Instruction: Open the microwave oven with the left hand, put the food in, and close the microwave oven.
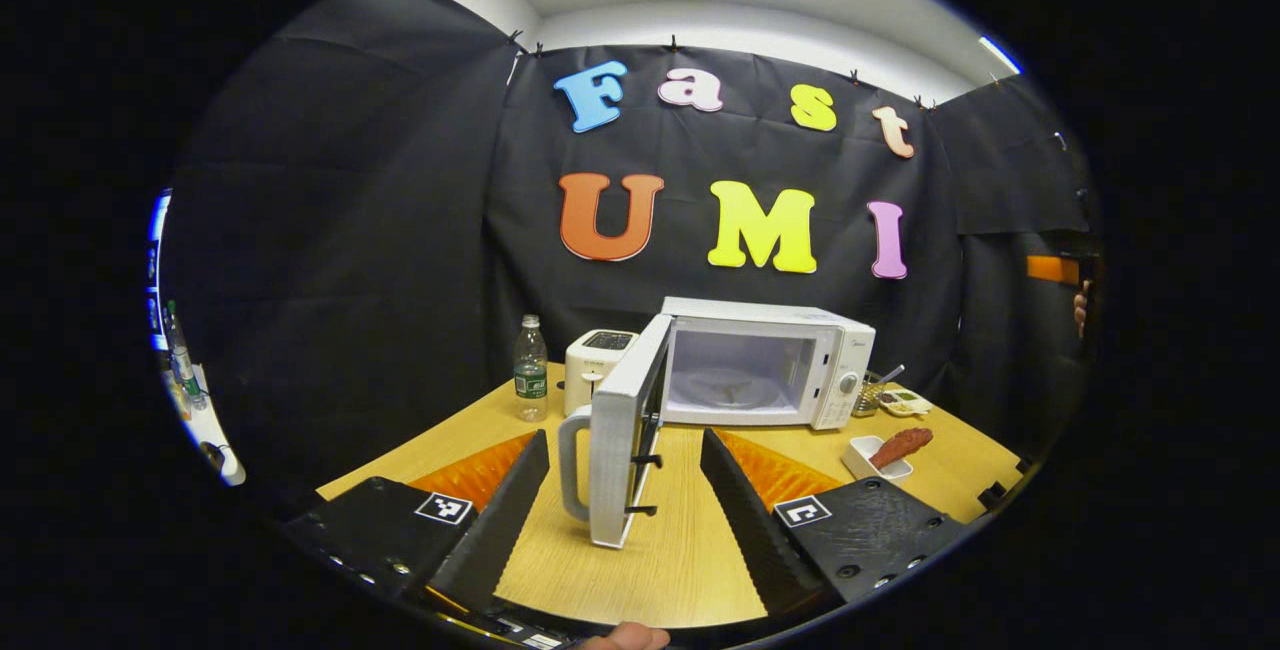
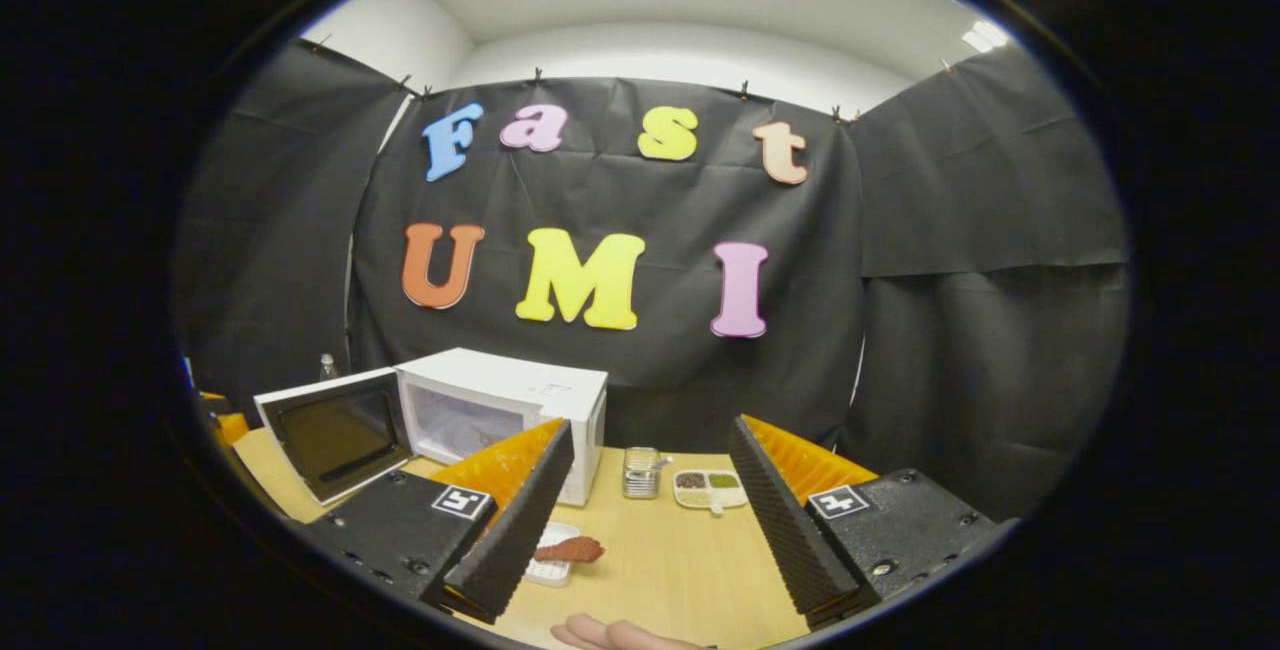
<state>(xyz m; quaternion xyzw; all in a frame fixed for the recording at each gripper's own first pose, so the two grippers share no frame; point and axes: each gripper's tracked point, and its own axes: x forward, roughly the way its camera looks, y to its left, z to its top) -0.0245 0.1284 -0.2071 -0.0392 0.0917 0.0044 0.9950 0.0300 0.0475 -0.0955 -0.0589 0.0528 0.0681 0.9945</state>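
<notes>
The white microwave oven [image 1: 775,360] stands at the back of the wooden table [image 1: 680,550] with its door [image 1: 625,430] swung wide open toward me; the cavity with its glass turntable [image 1: 725,388] is bare. My left gripper [image 1: 625,490] is open, its fingers on either side of the door's edge and handle without touching. The food, a brown sausage in a small white dish [image 1: 890,452], lies right of the oven. In the right gripper view the microwave oven [image 2: 505,410] and its open door [image 2: 335,433] are at left, the food dish [image 2: 562,552] sits by the left finger, and my right gripper [image 2: 645,520] is open.
A water bottle [image 1: 531,370] and a white toaster [image 1: 595,360] stand left of the oven. A metal cup [image 2: 640,471] and a small tray of seasonings [image 2: 708,488] sit right of it. The other gripper and a hand [image 1: 1075,290] show at the far right.
</notes>
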